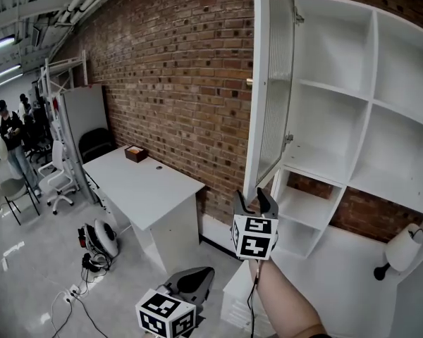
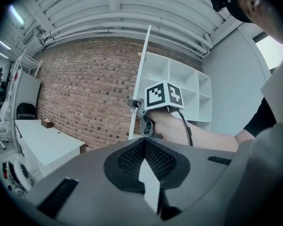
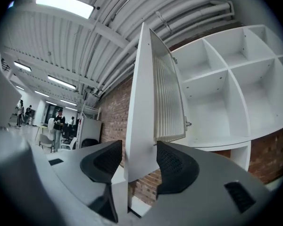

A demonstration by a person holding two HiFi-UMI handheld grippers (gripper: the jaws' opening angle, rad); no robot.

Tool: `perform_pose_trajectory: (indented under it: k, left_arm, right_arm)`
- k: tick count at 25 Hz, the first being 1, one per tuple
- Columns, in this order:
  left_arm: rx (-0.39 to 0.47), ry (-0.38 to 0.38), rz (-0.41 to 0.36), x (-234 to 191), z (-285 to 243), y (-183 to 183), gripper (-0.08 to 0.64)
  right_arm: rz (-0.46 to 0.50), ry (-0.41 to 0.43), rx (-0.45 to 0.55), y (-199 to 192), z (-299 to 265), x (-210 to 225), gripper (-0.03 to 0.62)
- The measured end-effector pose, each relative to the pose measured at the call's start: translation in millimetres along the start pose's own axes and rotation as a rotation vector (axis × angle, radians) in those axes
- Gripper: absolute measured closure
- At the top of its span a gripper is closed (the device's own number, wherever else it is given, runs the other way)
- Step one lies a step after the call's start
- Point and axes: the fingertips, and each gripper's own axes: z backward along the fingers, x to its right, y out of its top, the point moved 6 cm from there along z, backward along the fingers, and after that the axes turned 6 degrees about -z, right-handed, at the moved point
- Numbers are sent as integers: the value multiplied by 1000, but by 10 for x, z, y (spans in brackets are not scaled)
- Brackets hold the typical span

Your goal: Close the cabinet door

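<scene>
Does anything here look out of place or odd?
Only the cabinet door: it stands wide open, sticking out from the shelf unit. The right tool has its jaws apart around the door's lower corner, not pressing. Nothing looks damaged.

Cabinet door (image 1: 271, 83) juts out from shelves (image 1: 370, 104); desk (image 1: 137, 185) blocks lower left; open air between.

Matt white cabinet door (image 1: 256, 118), ribbed pane (image 1: 275, 90); rough brick wall (image 1: 176, 69)

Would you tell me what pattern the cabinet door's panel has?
Vertically ribbed panel, white frame; clearest in the right gripper view.
</scene>
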Motion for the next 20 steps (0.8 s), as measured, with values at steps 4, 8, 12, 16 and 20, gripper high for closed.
perform_pose_trajectory:
  k: [4, 8, 12, 16, 20]
  left_arm:
    - [2, 4, 1, -13, 4, -33, 552]
    - [-3, -13, 2, 47, -48, -61, 552]
    - [-3, -43, -2, 164, -82, -49, 552]
    - [10, -78, -29, 182, -197, -182, 552]
    - [2, -110, -30, 273, -292, -207, 552]
  right_arm:
    - [-51, 16, 2, -39, -1, 67, 357]
    - [-48, 33, -5, -32, 45, 113, 367]
    - [-55, 38, -9, -16, 178, 229, 370]
    - [-58, 40, -6, 2, 324, 404, 370]
    - [-56, 27, 3, 10, 488, 614, 371]
